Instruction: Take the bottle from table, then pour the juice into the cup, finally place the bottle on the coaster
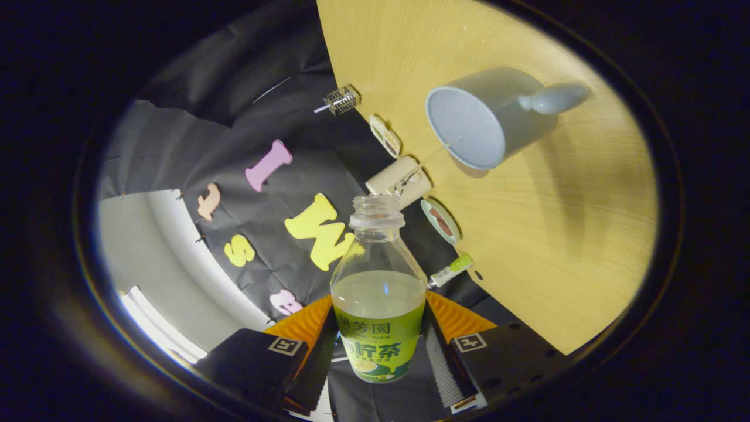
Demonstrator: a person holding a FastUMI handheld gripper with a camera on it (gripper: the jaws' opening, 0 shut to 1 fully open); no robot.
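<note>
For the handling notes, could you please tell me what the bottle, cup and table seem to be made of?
Bottle, held in the gripper: clear plastic, probably; the juice shows through, glossy label. Cup: matte grey-blue, ceramic or plastic, can't tell which. Table: light wood or wood-look laminate, grain visible.
</note>
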